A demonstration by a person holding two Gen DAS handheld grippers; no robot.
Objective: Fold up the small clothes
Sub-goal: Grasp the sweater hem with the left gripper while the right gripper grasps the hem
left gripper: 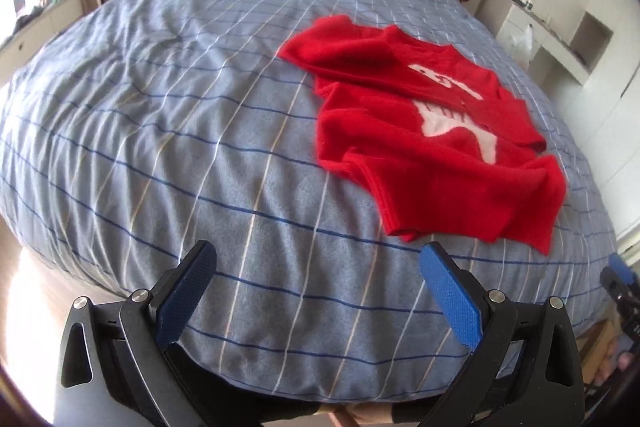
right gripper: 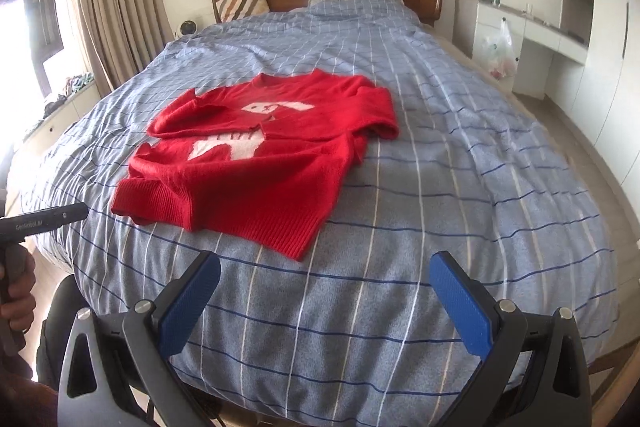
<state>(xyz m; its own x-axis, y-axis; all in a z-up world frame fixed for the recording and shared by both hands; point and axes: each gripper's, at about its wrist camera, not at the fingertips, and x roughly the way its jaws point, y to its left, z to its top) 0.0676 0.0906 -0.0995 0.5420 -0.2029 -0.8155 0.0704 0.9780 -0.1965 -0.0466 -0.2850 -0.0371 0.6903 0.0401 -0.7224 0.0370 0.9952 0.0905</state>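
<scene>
Both grippers, left gripper [left gripper: 318, 259] and right gripper [right gripper: 325, 269], are released and empty. The red sweater [right gripper: 256, 155] lies crumpled, unfolded. Next: grasp the hem corners.

The left gripper [left gripper: 318, 259] has its two blue-padded fingers [left gripper: 186, 293] spread wide apart with nothing between them. The right gripper [right gripper: 326, 269] is the same, its fingers [right gripper: 460, 301] splayed and empty. At the left edge of the right wrist view, a hand [right gripper: 16, 301] grips the handle of the left gripper, whose dark body points toward the right
</scene>
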